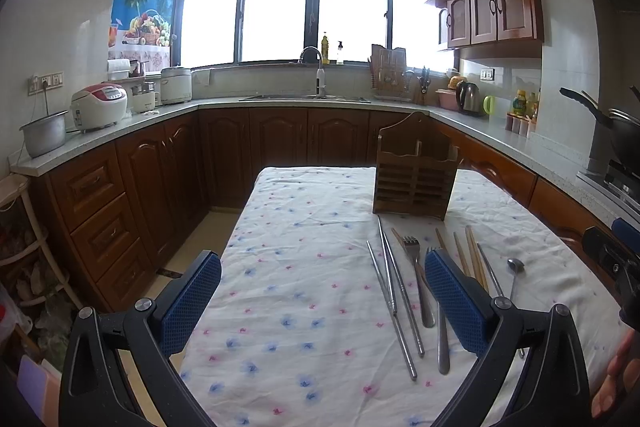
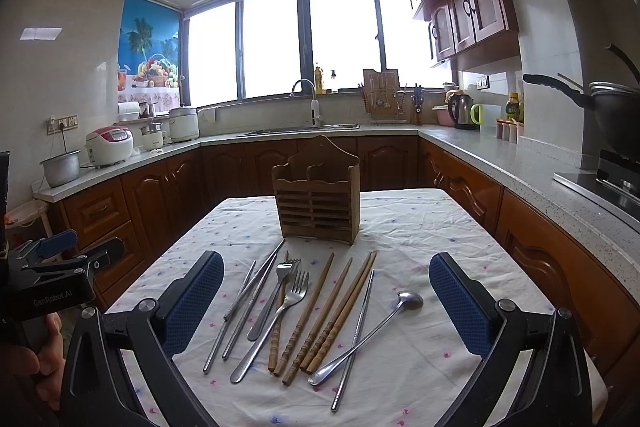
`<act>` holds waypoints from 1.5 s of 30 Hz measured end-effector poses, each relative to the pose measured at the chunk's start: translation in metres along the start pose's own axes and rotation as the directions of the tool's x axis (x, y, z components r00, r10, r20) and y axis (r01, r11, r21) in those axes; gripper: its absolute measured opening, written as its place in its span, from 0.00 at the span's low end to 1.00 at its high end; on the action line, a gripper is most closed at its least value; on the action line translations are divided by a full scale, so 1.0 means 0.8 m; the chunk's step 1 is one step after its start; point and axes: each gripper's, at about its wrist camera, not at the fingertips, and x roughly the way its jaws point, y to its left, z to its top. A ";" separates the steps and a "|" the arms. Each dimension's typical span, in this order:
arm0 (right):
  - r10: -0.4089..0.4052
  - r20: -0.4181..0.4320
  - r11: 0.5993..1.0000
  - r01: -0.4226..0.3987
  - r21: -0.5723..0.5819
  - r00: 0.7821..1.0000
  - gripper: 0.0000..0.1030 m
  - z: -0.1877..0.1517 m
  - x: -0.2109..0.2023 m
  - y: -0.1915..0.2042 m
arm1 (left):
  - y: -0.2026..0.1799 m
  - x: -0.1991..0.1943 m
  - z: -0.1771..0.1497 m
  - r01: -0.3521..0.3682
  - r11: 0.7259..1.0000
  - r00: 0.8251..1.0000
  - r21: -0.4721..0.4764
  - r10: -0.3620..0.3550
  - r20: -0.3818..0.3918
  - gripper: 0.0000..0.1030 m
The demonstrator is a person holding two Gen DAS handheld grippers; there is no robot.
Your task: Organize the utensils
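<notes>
A wooden two-compartment utensil holder (image 2: 318,201) stands upright on the floral-clothed table (image 2: 420,227); it also shows in the left wrist view (image 1: 414,175). In front of it lie metal chopsticks (image 2: 244,307), two forks (image 2: 280,307), several wooden chopsticks (image 2: 328,315), one more metal chopstick (image 2: 356,339) and a long spoon (image 2: 372,331). My right gripper (image 2: 326,301) is open and empty, hovering above the utensils. My left gripper (image 1: 322,301) is open and empty, left of the utensils, with the forks (image 1: 418,275) by its right finger (image 1: 456,299).
Kitchen counters (image 2: 500,155) with wooden cabinets wrap around the table on three sides. A sink (image 2: 304,127) is at the back, rice cookers (image 2: 109,145) at the left, a kettle (image 2: 464,111) and a wok (image 2: 612,115) at the right. The left gripper's body (image 2: 60,279) shows at the left edge.
</notes>
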 end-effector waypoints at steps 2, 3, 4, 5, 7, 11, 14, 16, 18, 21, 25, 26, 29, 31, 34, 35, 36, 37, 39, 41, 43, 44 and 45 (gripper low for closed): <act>0.000 0.000 1.000 0.000 0.000 1.000 1.00 -0.001 0.000 0.000 | 0.000 0.000 0.000 0.000 1.000 1.000 0.000 0.000 -0.001 0.99; 0.000 -0.001 1.000 0.000 0.001 1.000 1.00 -0.001 0.000 0.000 | 0.000 0.000 0.000 0.000 1.000 1.000 -0.001 0.000 -0.001 0.99; 0.000 -0.002 1.000 0.000 0.001 1.000 1.00 -0.001 0.000 0.000 | 0.000 0.000 0.000 0.001 1.000 1.000 -0.001 -0.001 -0.001 0.99; 0.000 -0.002 1.000 0.000 0.001 1.000 1.00 -0.001 0.000 0.000 | 0.000 0.001 0.000 0.001 1.000 1.000 -0.001 -0.001 -0.003 0.99; 0.000 -0.002 1.000 0.000 0.002 1.000 1.00 -0.001 0.001 0.000 | 0.000 0.002 0.000 -0.001 1.000 1.000 -0.001 0.001 -0.005 0.99; -0.001 -0.006 1.000 0.001 0.004 1.000 1.00 -0.002 0.002 -0.001 | -0.001 0.005 0.001 -0.001 1.000 1.000 -0.002 0.001 -0.012 0.99; 0.000 -0.015 1.000 0.000 0.004 1.000 1.00 -0.003 0.005 -0.001 | -0.001 0.007 0.002 0.000 1.000 1.000 -0.002 0.000 -0.018 0.99; 0.001 -0.020 1.000 -0.001 0.005 1.000 1.00 -0.003 0.007 -0.002 | 0.000 0.009 0.002 0.001 1.000 1.000 -0.005 -0.001 -0.023 0.99; 0.006 -0.028 1.000 -0.006 0.011 1.000 1.00 -0.003 0.010 -0.004 | 0.002 0.013 0.004 0.007 1.000 0.999 -0.011 -0.008 -0.036 0.99; 0.008 -0.046 1.000 -0.007 0.017 0.999 1.00 -0.001 0.016 -0.008 | 0.008 0.025 0.010 0.031 0.999 0.996 -0.039 -0.034 -0.079 0.99; 0.017 -0.088 0.999 -0.015 0.035 0.996 1.00 0.002 0.033 -0.015 | 0.015 0.048 0.022 0.055 0.996 0.988 -0.067 -0.064 -0.138 0.99; 0.020 -0.099 0.999 -0.016 0.040 0.995 1.00 0.003 0.039 -0.018 | 0.017 0.055 0.027 0.059 0.996 0.985 -0.070 -0.069 -0.155 0.99; 0.028 -0.141 0.998 -0.020 0.058 0.990 0.99 0.006 0.057 -0.027 | 0.018 0.074 0.038 0.066 0.995 0.976 -0.078 -0.080 -0.200 0.99; 0.040 -0.166 0.997 -0.027 0.075 0.985 0.99 0.007 0.070 -0.034 | 0.019 0.089 0.046 0.070 0.994 0.969 -0.079 -0.086 -0.231 0.99; 0.061 -0.204 0.994 -0.040 0.106 0.977 0.97 0.012 0.090 -0.045 | 0.017 0.114 0.059 0.078 0.994 0.957 -0.073 -0.095 -0.275 0.99; 0.069 -0.215 0.992 -0.044 0.116 0.974 0.95 0.013 0.098 -0.049 | 0.016 0.121 0.063 0.081 0.994 0.953 -0.071 -0.098 -0.288 0.99; 0.076 -0.231 0.991 -0.047 0.127 0.970 0.92 0.016 0.107 -0.055 | 0.015 0.128 0.066 0.086 0.994 0.949 -0.069 -0.103 -0.300 0.99; 0.074 -0.243 0.990 -0.043 0.131 0.967 0.89 0.017 0.113 -0.058 | 0.013 0.137 0.070 0.091 0.994 0.944 -0.067 -0.107 -0.311 0.99; 0.071 -0.264 0.989 -0.034 0.142 0.962 0.84 0.021 0.127 -0.066 | 0.010 0.156 0.076 0.098 0.994 0.937 -0.058 -0.112 -0.332 0.98; 0.079 -0.294 0.986 -0.031 0.166 0.953 0.77 0.024 0.145 -0.077 | 0.007 0.174 0.083 0.109 0.993 0.925 -0.055 -0.121 -0.361 0.97; 0.077 -0.328 0.983 -0.016 0.183 0.942 0.67 0.023 0.164 -0.085 | 0.004 0.191 0.090 0.116 0.992 0.913 -0.055 -0.128 -0.387 0.96; 0.075 -0.345 0.982 -0.010 0.187 0.936 0.61 0.022 0.172 -0.088 | 0.003 0.200 0.094 0.121 0.991 0.908 -0.053 -0.132 -0.398 0.95; 0.075 -0.363 0.982 -0.005 0.189 0.929 0.55 0.021 0.180 -0.090 | 0.001 0.209 0.097 0.123 0.991 0.905 -0.051 -0.133 -0.405 0.95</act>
